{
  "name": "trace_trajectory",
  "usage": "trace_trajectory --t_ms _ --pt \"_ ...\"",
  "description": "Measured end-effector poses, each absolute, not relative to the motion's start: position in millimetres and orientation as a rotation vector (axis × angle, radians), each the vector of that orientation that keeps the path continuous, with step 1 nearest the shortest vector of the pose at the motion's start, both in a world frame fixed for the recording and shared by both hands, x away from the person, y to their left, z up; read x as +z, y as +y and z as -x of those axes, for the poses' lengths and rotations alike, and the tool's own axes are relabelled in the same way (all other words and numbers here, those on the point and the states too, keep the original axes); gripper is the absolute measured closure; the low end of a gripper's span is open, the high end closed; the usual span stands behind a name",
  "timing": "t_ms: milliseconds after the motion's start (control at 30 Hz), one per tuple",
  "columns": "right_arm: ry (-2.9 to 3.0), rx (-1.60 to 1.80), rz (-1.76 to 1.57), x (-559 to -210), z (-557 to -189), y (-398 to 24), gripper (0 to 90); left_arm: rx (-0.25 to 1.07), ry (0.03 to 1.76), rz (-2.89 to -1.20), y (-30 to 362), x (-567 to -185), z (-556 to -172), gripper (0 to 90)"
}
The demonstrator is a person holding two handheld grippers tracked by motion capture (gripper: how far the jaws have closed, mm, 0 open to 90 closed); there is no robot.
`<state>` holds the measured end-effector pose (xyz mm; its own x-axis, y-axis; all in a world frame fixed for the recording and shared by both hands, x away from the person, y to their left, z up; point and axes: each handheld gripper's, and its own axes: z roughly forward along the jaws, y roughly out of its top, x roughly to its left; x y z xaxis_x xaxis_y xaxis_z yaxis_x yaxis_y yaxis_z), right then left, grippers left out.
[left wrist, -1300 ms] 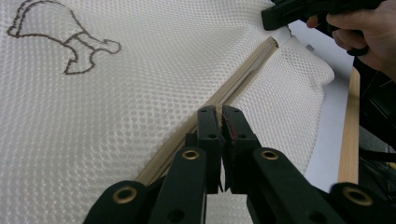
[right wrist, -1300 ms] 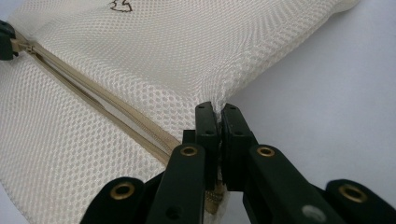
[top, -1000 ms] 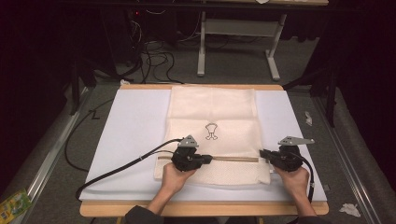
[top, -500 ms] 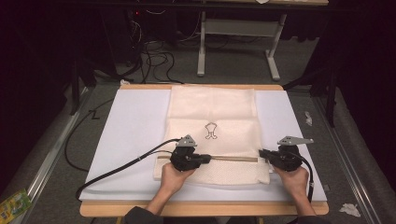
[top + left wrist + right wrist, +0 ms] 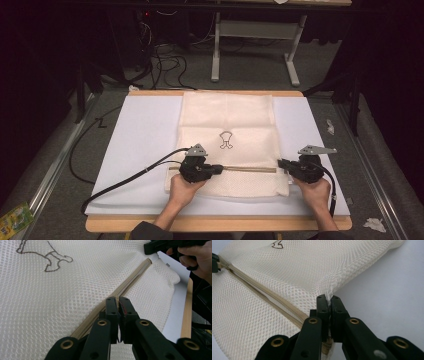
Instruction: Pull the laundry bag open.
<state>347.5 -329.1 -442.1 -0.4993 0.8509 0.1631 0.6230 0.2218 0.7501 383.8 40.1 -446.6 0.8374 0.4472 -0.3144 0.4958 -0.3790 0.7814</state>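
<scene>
A cream mesh bag [image 5: 227,125] with a small dark drawing lies flat on the white sheet [image 5: 145,135]. A tan zipper [image 5: 250,169] runs across its near part. My left gripper [image 5: 220,170] is shut on the zipper pull at the zipper's left end; in the left gripper view the jaws [image 5: 118,301] are pressed together over the zipper [image 5: 136,277]. My right gripper [image 5: 281,163] is shut on the bag's right edge by the zipper's end. In the right gripper view its jaws [image 5: 329,300] pinch the mesh [image 5: 312,270], and the zipper [image 5: 262,293] runs off to the left.
The wooden table edge [image 5: 215,224] lies close under the hands. A black cable [image 5: 130,177] trails left from the left gripper across the sheet. Table legs and cables stand on the floor beyond the far edge.
</scene>
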Motion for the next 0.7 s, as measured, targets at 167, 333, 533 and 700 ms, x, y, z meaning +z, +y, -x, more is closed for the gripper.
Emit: trace_trajectory --t_ms 167,333,533,700 --pt "2.213 1.145 -1.383 -441.1 -346.8 -329.3 88.4 -0.063 0.705 -2.015 45.2 -445.9 -383.9 86.9" --pt "2.212 1.141 -1.389 -440.0 -347.2 -328.8 88.4 -0.052 0.712 -2.005 52.5 -444.4 -384.1 86.9" --pt "2.213 1.142 -1.382 -439.5 -347.1 -327.9 88.4 -0.058 0.719 -1.997 56.0 -444.4 -384.4 86.9" --pt "2.212 1.143 -1.384 -439.1 -347.2 -328.3 88.3 -0.049 0.716 -2.002 58.1 -442.6 -384.4 86.9"
